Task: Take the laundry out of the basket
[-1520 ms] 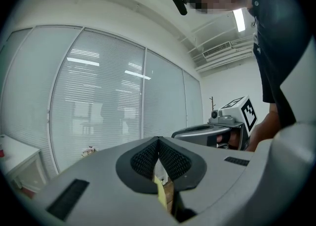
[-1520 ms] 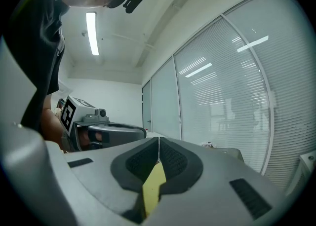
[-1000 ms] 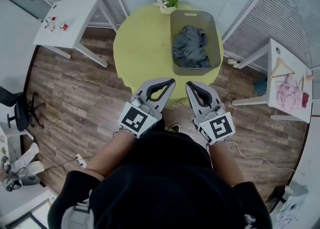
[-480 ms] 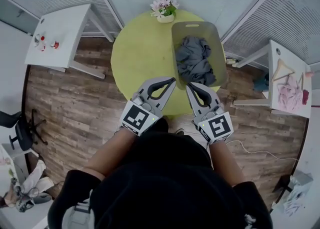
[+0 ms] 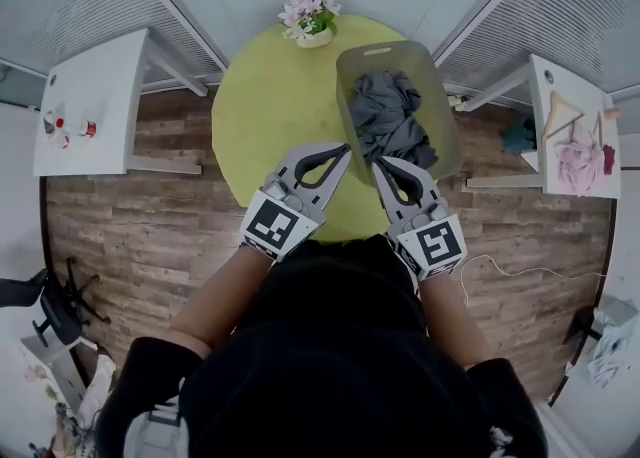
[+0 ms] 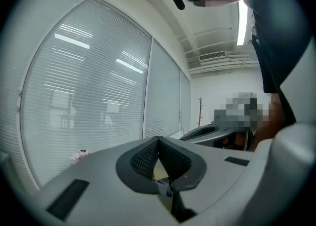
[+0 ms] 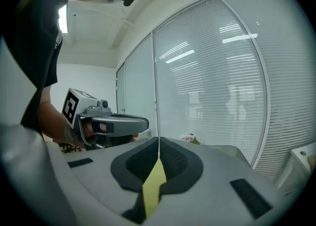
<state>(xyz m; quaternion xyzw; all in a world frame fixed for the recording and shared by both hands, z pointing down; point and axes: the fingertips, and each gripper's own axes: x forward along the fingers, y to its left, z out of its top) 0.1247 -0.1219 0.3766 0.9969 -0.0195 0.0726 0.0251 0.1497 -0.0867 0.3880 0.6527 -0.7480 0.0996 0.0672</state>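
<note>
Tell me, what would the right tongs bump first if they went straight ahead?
Probably the round yellow-green table, just left of the grey plastic laundry basket: yellow shows straight ahead between the shut right tongs. Depth is unclear, so they might clip the basket's near corner.

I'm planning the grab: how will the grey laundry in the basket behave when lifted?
Likely floppy: the laundry lies crumpled in folds, so it should drape from a pinch. Probably light, though tangled pieces may come up together. The basket looks light too and might shift if cloth snags.
</note>
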